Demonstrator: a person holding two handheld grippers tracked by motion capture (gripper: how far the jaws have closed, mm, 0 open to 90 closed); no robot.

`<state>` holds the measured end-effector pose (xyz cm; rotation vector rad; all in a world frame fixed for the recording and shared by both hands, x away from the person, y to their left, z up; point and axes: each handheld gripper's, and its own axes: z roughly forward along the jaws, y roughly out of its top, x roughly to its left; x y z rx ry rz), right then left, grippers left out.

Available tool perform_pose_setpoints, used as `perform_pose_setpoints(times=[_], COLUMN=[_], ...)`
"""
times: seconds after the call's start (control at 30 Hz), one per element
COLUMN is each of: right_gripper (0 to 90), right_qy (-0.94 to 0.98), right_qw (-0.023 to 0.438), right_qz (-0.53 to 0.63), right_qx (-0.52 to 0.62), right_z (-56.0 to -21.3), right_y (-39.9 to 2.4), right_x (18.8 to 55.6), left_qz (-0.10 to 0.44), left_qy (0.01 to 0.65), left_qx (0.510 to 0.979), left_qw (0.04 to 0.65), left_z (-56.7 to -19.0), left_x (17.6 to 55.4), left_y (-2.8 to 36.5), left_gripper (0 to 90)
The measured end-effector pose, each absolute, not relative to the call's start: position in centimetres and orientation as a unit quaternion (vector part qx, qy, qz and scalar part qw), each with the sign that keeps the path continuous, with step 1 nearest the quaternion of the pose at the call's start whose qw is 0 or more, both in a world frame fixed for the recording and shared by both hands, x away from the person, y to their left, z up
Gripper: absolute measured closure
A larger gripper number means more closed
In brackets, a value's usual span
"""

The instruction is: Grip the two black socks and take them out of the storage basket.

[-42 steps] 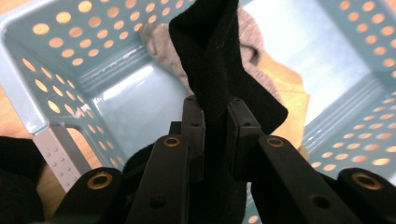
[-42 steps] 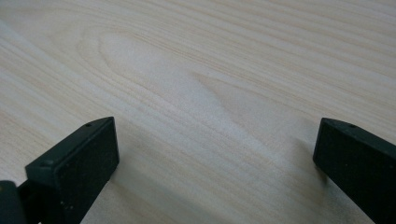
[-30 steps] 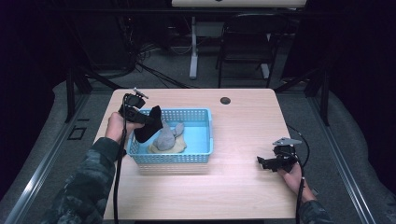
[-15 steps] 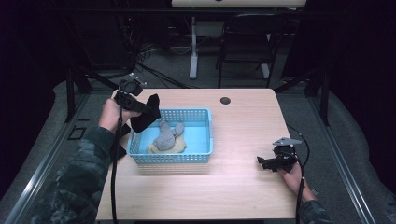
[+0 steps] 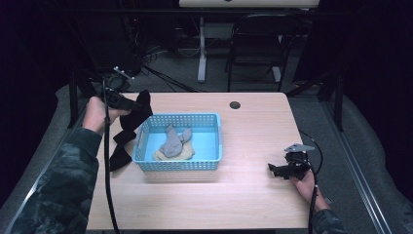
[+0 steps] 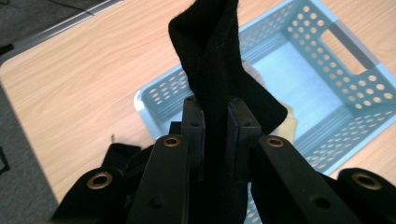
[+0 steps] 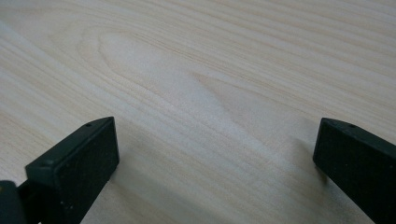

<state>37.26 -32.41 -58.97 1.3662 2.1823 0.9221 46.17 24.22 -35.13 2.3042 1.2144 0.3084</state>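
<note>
Black cloth, a long soft strip [image 5: 130, 127], is now out of the pale blue perforated plastic basket [image 5: 213, 158]: a second ago it hung over the basket's inside, and now it dangles past the basket's left wall, its lower end trailing down onto the light wooden bench [image 5: 253, 204]. My left tongs [image 5: 127, 104] have swung up and to the left and stay clenched on its upper part; in the left gripper view the strip [image 6: 212, 70] stands pinched between the two pads. I take it the job is emptying the basket, so one piece is nearly clear. A grey crumpled cloth [image 5: 171, 142] and a yellowish cloth [image 5: 179, 154] under it stay inside. My right tongs [image 5: 273, 169] rest released on the bench, well apart from the basket, unmoved. How the strip's low end lies is hard to read, dark on shadow. The yellowish piece is largely covered, so I cannot tell its shape.
</note>
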Motion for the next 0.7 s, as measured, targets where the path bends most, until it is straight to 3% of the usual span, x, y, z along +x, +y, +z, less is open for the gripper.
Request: perform_pose_setpoints(times=[0.7], right_gripper=[0.0], right_qy=[0.781], right_qw=[0.202], right_qz=[0.329], right_qx=[0.49], right_z=[-58.9], right_y=[-32.4], right_x=[37.2], left_qz=[0.11], left_qy=[0.529], left_qx=[0.809], left_qw=[0.231], left_z=[-38.0], left_x=[45.9], left_y=[31.1], left_gripper=[79.3])
